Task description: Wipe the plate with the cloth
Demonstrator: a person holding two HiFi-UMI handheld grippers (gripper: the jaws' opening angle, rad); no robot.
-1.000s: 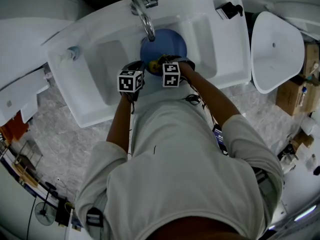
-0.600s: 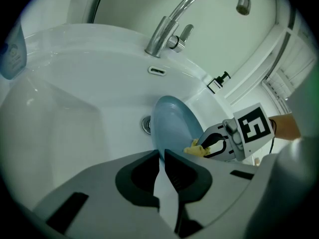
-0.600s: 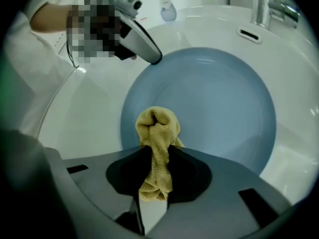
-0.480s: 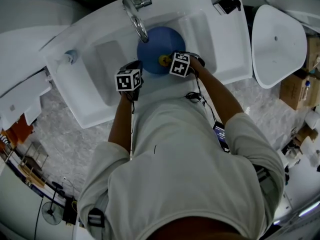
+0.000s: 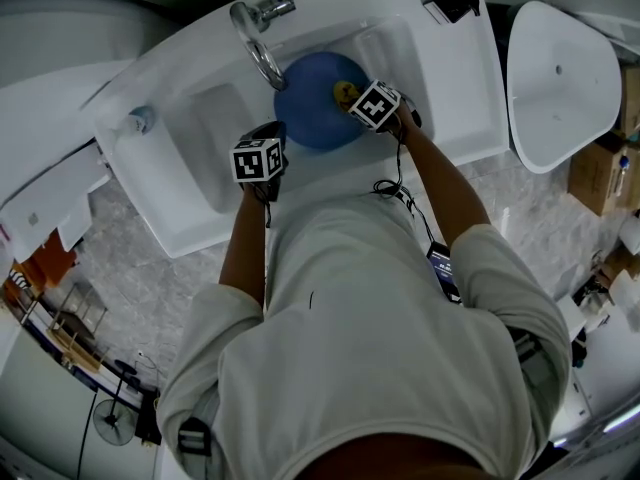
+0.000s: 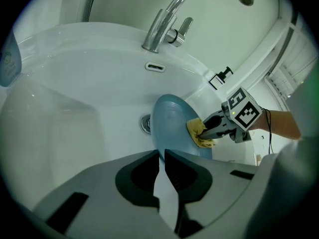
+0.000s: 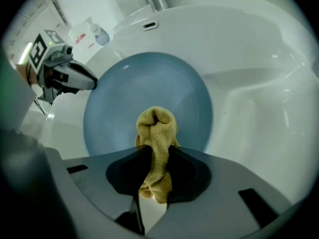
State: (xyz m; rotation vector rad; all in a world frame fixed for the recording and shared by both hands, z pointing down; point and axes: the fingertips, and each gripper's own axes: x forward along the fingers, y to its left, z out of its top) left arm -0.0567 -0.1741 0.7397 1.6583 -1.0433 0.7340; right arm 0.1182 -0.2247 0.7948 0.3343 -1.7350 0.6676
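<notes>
Far left on the white sink (image 5: 180, 183), a soap bottle (image 5: 139, 119) stood by the rim. Moving in, the left gripper (image 6: 162, 156) reached over the near edge of the bowl, its fingers (image 6: 138, 175) closed tight on the near rim of the blue plate (image 6: 172, 128). That plate was up on its edge and tilted, held over the drain (image 6: 145, 123) just below the chrome faucet (image 6: 167, 21), which arched over from the far side. Across to the plate's face: the yellow cloth (image 7: 155, 128) was bunched up and pressed against the blue surface, right of centre in the head view. The right gripper (image 7: 155, 156) had it, fingers (image 7: 120, 179) clamped on the cloth, a tail of the cloth hanging down between them and the wad poking out in front, touching the plate. The two grippers sat near each other, one on each side of the plate. Well off to the right, a second white basin (image 5: 560, 88) stood apart from the sink, with a cardboard box (image 5: 598, 180) beyond it at the edge.
</notes>
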